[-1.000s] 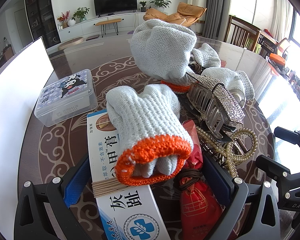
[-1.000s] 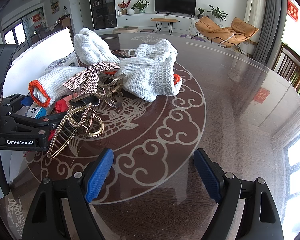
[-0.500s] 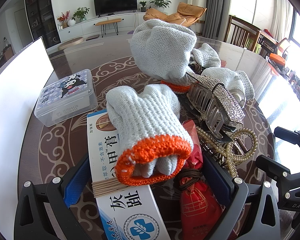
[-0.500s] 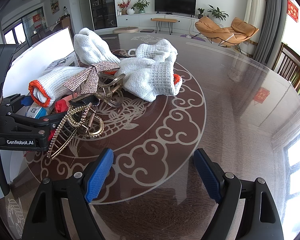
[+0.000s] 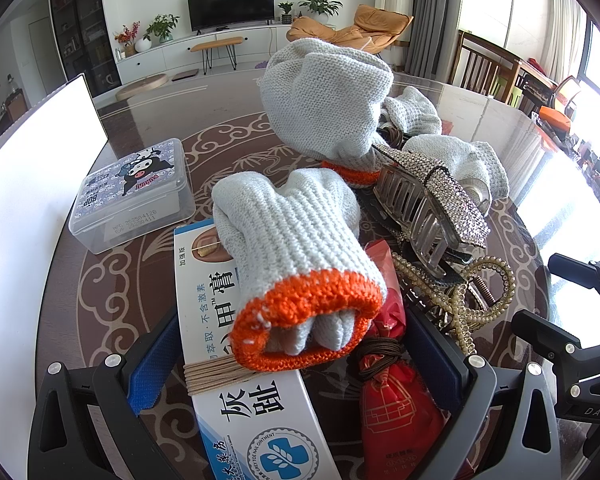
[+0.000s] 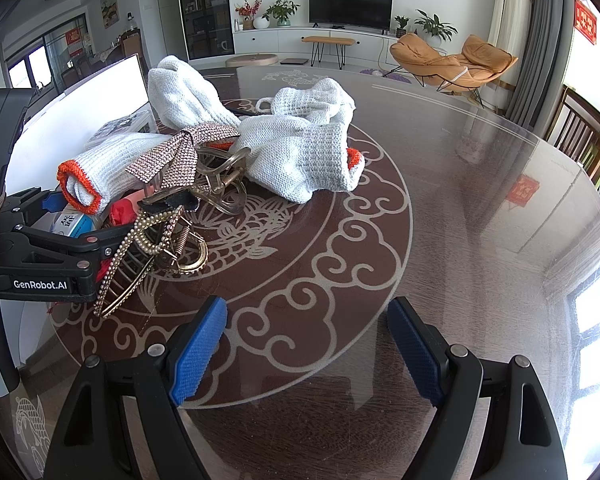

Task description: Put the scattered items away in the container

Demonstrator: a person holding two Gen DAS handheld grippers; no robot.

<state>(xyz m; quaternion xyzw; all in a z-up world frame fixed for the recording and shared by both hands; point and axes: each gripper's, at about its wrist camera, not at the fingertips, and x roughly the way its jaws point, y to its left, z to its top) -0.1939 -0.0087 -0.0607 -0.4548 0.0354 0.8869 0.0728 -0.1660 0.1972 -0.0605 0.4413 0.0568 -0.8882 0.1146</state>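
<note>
My left gripper [image 5: 292,360] is open and low on the table. Between its blue pads [image 5: 152,360] lie a white ointment box [image 5: 256,404], a rolled grey glove with an orange cuff [image 5: 296,264] on top of it, and a red pouch [image 5: 396,404]. Just beyond are a rhinestone hair claw [image 5: 432,204], a pearl hair claw [image 5: 460,296] and more grey gloves [image 5: 324,100]. My right gripper [image 6: 308,344] is open over bare table, right of the pile [image 6: 292,156]. A white container wall [image 5: 32,168] stands at the left.
A clear lidded box with a cartoon print [image 5: 132,192] sits between the pile and the white wall. The round glass-topped table [image 6: 460,220] stretches bare to the right. Wooden chairs [image 6: 580,128] stand past its far right edge.
</note>
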